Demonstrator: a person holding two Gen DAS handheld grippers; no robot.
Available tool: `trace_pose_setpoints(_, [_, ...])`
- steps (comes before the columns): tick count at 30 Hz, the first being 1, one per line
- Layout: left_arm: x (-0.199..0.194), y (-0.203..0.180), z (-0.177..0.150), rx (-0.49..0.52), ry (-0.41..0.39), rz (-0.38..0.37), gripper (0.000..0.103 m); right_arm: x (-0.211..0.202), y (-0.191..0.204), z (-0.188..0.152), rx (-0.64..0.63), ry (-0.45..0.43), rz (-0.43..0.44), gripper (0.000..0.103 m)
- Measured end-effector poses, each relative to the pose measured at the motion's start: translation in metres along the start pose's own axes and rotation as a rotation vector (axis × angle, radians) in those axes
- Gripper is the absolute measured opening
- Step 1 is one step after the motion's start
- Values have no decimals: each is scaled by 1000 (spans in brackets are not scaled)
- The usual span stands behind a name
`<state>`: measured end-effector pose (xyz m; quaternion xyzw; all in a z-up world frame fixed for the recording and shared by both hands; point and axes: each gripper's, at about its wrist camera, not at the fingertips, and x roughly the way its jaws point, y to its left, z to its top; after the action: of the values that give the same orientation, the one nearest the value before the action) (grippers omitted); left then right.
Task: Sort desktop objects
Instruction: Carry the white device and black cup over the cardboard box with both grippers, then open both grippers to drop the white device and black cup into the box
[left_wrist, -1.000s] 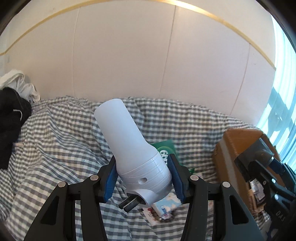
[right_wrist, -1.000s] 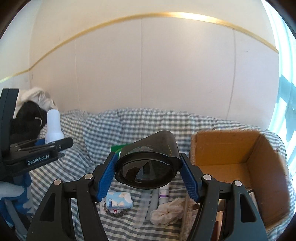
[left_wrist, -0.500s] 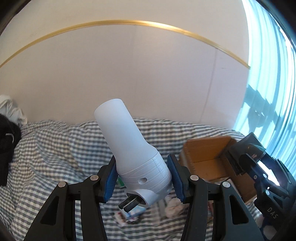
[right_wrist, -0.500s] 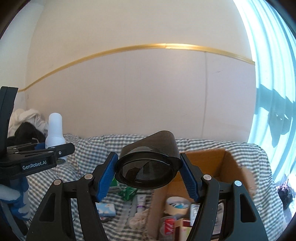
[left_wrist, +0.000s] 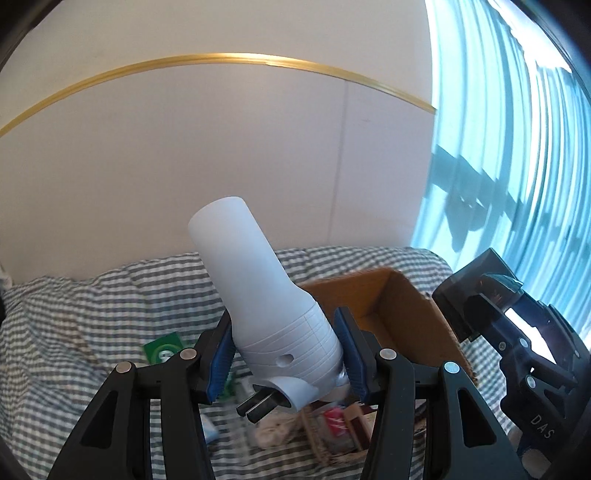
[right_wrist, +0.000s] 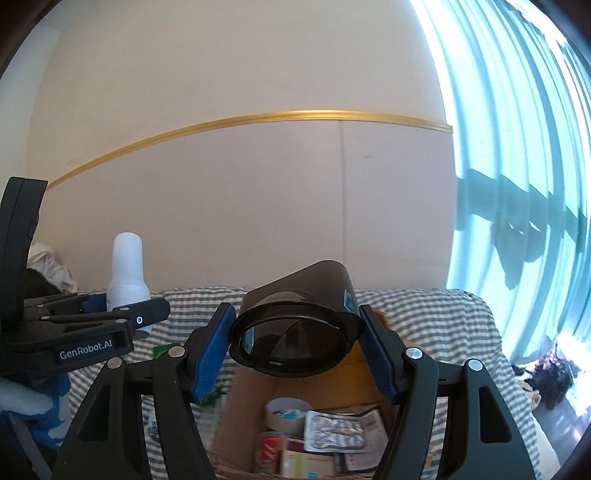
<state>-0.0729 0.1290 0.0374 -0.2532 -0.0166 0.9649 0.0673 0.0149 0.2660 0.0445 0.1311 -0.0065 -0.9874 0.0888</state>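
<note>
- the white plug-in device (left_wrist: 275, 317) is clamped at its wide base between the blue pads of the left gripper (left_wrist: 282, 354). its long axis is tilted up and away, leaning a bit left, with the plug prongs pointed back toward the camera
- a dark tinted cup (right_wrist: 295, 328) is pinched by its rim in the right gripper (right_wrist: 297, 341), mouth turned toward the camera, body pointing away and slightly up
- the cardboard box (left_wrist: 402, 314) sits below and ahead of both loads on the checked cloth (left_wrist: 81, 321), with several things already lying inside it
- that's the relation the drop probably turns on: in the right wrist view the cup is seen almost directly over the open box (right_wrist: 236, 417), while the white device is off to the box's left, so the right hand looks nearer
- both grippers are held pitched only gently downward, well above the cloth, so a lowering or a tip forward is likely needed before anything gets let go
</note>
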Motion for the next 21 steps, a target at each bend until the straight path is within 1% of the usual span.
trace_pose_setpoints(7, [35, -37, -9, 47, 47, -43, 53, 11, -39, -10, 57, 30, -33, 67])
trace_pose_setpoints(13, [75, -54, -28, 72, 120, -70, 53, 38, -45, -33, 44, 105, -64, 67])
trace_pose_setpoints(21, [119, -55, -44, 66, 191, -80, 53, 69, -49, -58, 53, 184, -82, 66])
